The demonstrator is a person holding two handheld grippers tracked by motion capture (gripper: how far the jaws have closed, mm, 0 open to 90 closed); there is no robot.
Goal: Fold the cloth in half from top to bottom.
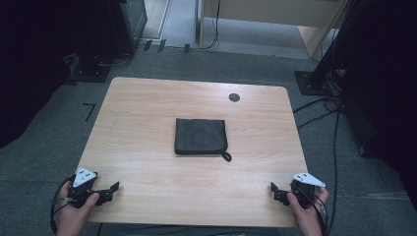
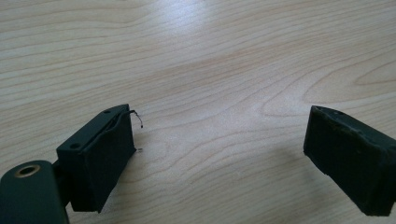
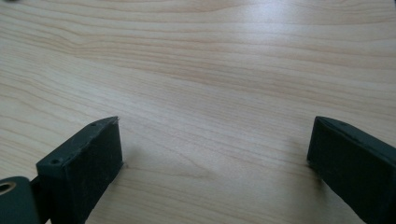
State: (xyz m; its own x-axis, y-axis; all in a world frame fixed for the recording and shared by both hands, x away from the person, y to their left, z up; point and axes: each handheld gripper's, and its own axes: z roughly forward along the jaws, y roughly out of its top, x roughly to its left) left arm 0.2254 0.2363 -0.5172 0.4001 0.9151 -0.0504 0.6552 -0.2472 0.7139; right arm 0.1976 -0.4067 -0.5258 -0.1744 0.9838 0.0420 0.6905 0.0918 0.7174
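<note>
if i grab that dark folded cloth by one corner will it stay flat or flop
The dark cloth looks soft and folded in layers, so lifted by a corner it would probably sag and unfold. It likely is light. Pushed across the table, it would probably bunch rather than slide; its loop may trail.

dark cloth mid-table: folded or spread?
Folded. The dark cloth lies as a compact, thick square with layered edges, a small loop at its near right corner.

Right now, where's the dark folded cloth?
High view: the dark folded cloth lies flat mid-table, nearer the far edge, just short of the round black grommet, well apart from both grippers at the near corners.
</note>
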